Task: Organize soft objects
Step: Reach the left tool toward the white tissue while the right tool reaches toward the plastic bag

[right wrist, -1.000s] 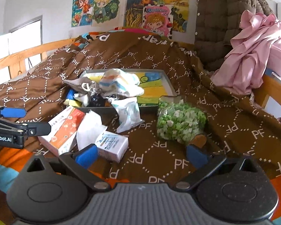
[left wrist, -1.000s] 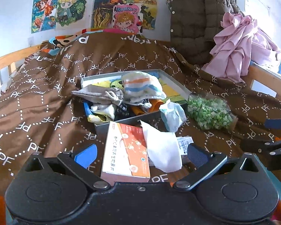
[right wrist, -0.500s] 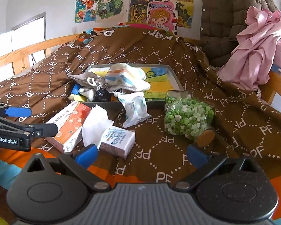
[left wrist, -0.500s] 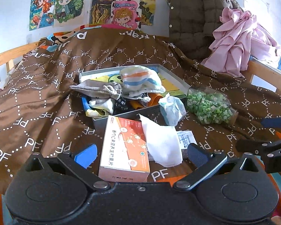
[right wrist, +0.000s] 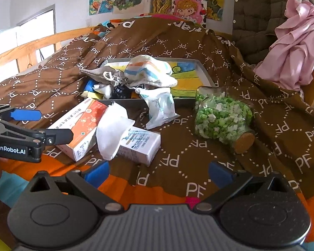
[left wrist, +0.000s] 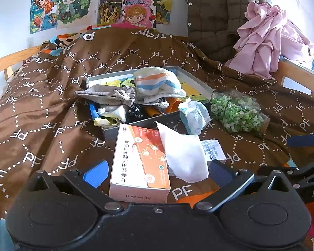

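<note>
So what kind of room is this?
Probably a child's bedroom: a bed with a wooden rail under a brown blanket, cartoon drawings on the wall, and clothes heaped at one end.

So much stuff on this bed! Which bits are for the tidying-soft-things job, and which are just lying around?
For the job:
striped cloth
grey pouch
white tissue
tray

Lying about:
orange box
white box
jar of green bits
pink garment

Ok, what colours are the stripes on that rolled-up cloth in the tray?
Orange and blue stripes on the white rolled cloth, clearest in the left wrist view.
</note>
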Demonstrator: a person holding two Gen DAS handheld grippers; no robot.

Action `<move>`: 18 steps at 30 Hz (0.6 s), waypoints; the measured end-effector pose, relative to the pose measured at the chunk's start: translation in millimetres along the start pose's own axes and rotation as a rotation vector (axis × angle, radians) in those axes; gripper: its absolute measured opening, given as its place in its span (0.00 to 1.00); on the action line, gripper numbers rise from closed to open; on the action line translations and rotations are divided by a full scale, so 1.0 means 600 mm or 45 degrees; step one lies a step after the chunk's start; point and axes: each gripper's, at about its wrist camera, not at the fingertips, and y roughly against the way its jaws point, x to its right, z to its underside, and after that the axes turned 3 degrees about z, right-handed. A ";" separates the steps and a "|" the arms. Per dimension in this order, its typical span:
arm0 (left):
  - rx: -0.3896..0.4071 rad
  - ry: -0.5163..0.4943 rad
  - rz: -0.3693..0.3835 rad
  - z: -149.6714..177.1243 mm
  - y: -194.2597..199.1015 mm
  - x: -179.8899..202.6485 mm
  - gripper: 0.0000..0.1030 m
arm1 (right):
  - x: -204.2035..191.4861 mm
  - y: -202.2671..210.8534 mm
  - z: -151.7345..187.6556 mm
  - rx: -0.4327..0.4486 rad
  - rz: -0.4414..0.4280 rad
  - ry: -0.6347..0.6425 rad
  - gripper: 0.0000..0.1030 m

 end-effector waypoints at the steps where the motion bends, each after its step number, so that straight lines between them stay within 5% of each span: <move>1: 0.001 -0.004 0.001 0.000 -0.002 0.000 0.99 | -0.001 -0.002 0.000 -0.001 -0.005 0.004 1.00; 18: 0.012 -0.071 0.038 0.003 -0.029 -0.001 0.99 | -0.013 -0.031 -0.010 0.032 -0.033 0.045 1.00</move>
